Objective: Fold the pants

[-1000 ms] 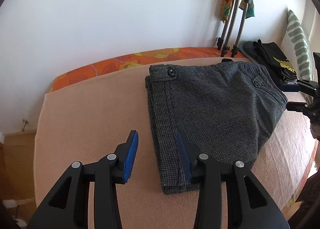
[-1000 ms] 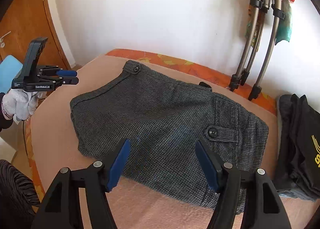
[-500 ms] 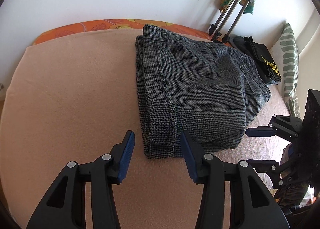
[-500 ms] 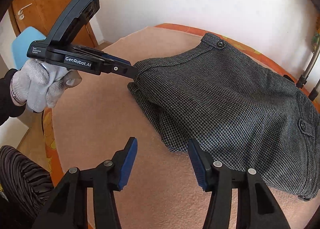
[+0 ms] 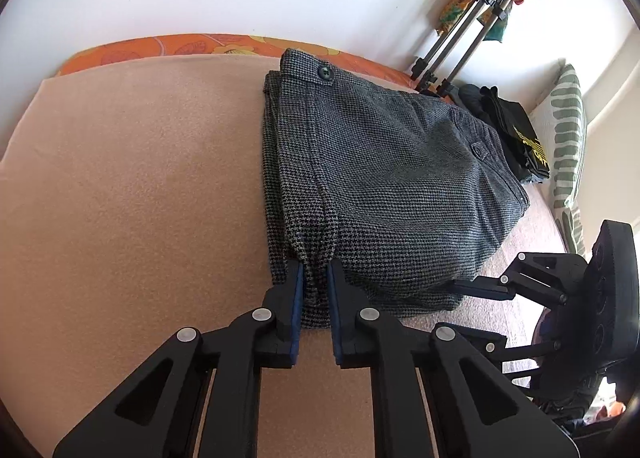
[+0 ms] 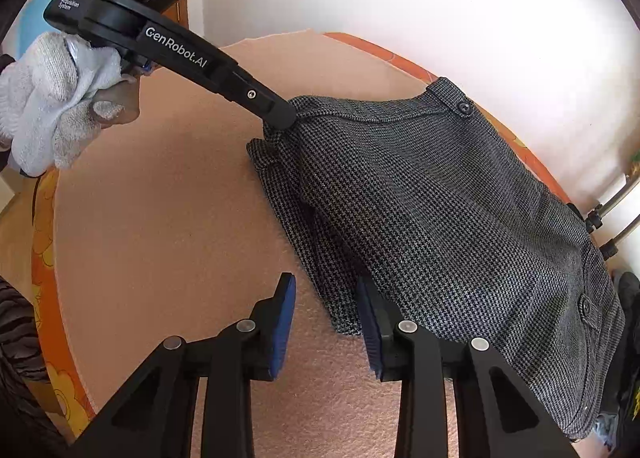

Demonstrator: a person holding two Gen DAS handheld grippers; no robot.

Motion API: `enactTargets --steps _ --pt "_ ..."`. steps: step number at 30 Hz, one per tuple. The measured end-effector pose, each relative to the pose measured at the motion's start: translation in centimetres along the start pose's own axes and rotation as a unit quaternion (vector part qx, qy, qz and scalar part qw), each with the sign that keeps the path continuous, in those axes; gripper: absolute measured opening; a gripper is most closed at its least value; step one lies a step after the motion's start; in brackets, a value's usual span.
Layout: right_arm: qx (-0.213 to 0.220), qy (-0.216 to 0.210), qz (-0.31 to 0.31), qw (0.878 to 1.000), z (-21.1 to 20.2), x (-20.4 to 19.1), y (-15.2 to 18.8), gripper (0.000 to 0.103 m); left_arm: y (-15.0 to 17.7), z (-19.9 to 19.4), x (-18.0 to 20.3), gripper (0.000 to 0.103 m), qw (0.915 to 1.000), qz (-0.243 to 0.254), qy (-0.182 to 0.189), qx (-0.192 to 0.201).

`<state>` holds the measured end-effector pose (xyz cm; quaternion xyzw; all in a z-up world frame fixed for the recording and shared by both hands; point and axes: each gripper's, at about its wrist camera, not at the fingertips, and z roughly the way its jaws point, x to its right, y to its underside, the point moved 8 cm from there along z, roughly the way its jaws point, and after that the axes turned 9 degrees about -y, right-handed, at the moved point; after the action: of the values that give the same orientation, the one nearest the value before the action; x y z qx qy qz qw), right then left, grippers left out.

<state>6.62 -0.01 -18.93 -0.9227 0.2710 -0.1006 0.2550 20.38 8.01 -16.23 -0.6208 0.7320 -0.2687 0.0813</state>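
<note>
Pants (image 5: pixel 384 186) in grey houndstooth folded on peach blanket (image 5: pixel 132 194), left gripper (image 5: pixel 314 278) pinching their near corner, right gripper (image 6: pixel 326 312) spread wide at adjacent edge, black clothes (image 5: pixel 516 134) and striped pillow (image 5: pixel 568 130) beyond, tripod legs (image 5: pixel 460 46) against wall.

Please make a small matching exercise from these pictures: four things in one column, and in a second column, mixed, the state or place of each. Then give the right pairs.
Things
1. left gripper
2. right gripper
3. grey pants
4. black clothes

States or places
A. open, at the near edge of the pants
B. folded, lying on the pink blanket
C. beside the striped pillow
D. shut on a corner of the pants

Pairs: 1-D, 2-A, 3-B, 4-C
</note>
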Motion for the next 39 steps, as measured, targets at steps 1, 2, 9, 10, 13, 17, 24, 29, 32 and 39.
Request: enactTargets --steps 1,2,9,10,13,17,24,29,32,39 --pt "-0.001 0.003 -0.004 1.000 -0.1 0.1 0.0 0.022 -0.1 -0.2 0.2 0.008 1.0000 0.005 -0.003 0.004" --pt "-0.002 0.004 -0.004 1.000 -0.2 0.2 0.1 0.019 -0.2 -0.4 0.3 0.008 0.9999 0.008 -0.004 0.006" --pt "0.008 -0.015 0.015 1.000 -1.2 1.1 0.0 0.003 -0.9 -1.5 0.4 0.002 0.9998 0.007 -0.009 0.013" --pt "0.011 -0.015 0.015 1.000 -1.4 1.1 0.0 0.002 -0.9 -1.7 0.4 0.002 0.9999 0.004 -0.005 0.012" --pt "0.025 -0.030 0.032 0.999 -2.1 1.4 -0.2 0.001 -0.7 -2.1 0.5 0.002 0.9995 0.019 -0.016 0.022" --pt "0.031 -0.041 0.044 0.998 -2.6 1.8 0.1 0.000 -0.1 -2.3 1.0 0.002 0.9982 0.044 -0.031 0.028" --pt "-0.006 -0.052 0.019 0.998 -1.0 0.6 2.0 0.000 0.4 -1.3 0.0 0.002 0.9922 0.057 -0.110 0.016" --pt "0.013 -0.070 0.041 0.997 -1.5 0.4 2.2 0.000 -1.3 -2.6 3.5 0.002 0.9895 0.093 -0.096 0.055" --pt "0.035 -0.078 0.083 0.993 -3.1 1.7 2.5 0.018 -2.0 -2.0 6.3 0.002 0.9897 0.113 -0.070 0.054" --pt "0.087 -0.034 0.199 0.976 -8.5 6.7 5.6 0.056 -2.1 0.6 11.3 0.003 0.9903 0.133 -0.020 0.036"
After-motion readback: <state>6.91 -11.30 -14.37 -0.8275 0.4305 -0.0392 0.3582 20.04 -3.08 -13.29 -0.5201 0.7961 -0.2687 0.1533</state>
